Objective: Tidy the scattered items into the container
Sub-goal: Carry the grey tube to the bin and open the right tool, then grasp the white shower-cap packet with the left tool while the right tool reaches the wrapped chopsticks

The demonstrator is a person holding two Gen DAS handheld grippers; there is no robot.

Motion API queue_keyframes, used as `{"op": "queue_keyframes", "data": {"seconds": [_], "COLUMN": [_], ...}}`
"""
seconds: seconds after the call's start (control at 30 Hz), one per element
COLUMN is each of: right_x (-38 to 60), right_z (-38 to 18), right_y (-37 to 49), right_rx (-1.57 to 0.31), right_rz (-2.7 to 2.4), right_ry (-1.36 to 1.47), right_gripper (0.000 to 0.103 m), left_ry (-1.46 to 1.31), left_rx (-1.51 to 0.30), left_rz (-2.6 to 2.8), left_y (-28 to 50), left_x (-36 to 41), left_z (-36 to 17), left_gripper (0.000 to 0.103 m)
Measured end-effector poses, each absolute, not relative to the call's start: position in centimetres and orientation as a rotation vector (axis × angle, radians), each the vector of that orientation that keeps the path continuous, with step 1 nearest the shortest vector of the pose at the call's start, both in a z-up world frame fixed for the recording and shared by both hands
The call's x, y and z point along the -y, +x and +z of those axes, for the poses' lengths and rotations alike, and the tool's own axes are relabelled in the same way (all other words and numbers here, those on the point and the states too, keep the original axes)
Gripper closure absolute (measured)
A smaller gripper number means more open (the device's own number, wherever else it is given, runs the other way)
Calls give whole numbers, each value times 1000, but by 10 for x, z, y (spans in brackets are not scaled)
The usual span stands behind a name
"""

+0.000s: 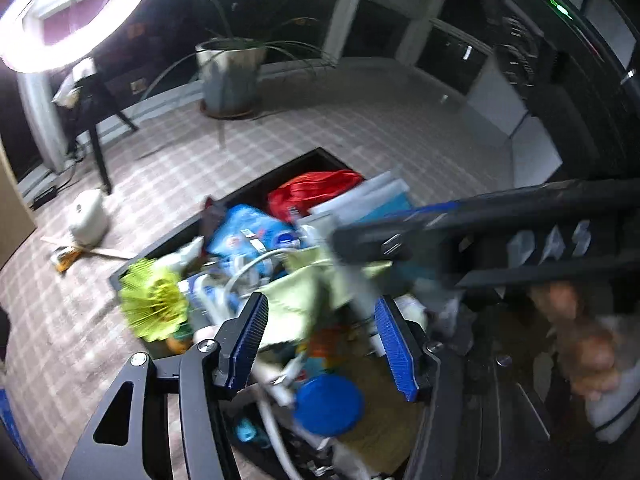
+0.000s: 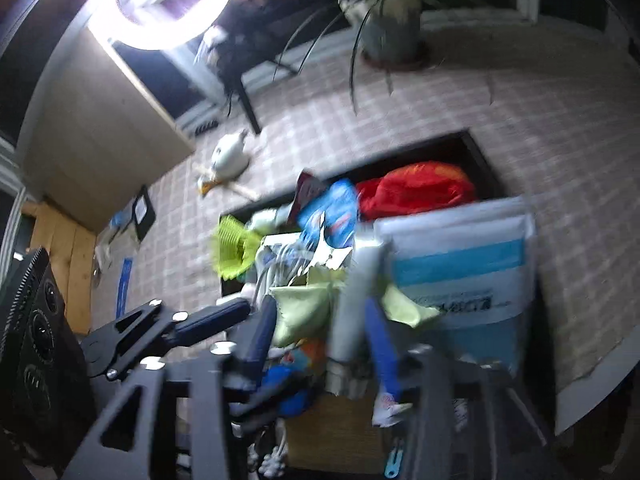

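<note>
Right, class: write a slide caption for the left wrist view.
Open left gripper above a black container crammed with household clutter.

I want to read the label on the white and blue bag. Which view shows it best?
The right wrist view: the bag faces the camera there, its blue band and a dark print line in view, though blurred. The left wrist view shows only its upper part, the rest hidden behind the right tongs.

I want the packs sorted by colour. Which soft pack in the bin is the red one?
The red pack at the bin's far end; the pack beside it is blue and white.
</note>
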State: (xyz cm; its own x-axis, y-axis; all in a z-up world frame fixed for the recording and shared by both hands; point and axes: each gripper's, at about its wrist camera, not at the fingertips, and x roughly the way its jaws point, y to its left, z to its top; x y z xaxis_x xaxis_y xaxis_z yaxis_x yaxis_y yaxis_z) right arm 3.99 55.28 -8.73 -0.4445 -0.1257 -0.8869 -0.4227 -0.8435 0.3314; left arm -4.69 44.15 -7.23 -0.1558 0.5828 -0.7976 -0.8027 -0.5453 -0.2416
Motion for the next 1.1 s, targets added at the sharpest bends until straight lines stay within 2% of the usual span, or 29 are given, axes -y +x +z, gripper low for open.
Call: {"op": "queue_keyframes", "data": {"seconds": [0.27, 0.6, 1.1], "right_x": [-529, -434, -272], "right_z": [-81, -94, -108], "right_y": [22, -43, -162], "right_rx": [-719, -556, -327], "right_rz": [2429, 2517, 2694], "right_ry": [-1560, -1695, -1851], "right_gripper": [57, 57, 57], "left_ry": [-1168, -1307, -1572], "left_rx": [-300, -288, -93], "left_rz": [1996, 2207, 2500], "left_y": [-76, -121, -211], "left_x": [-364, -211, 19], "left_z": [-73, -92, -129], "left_gripper": [43, 43, 42]}}
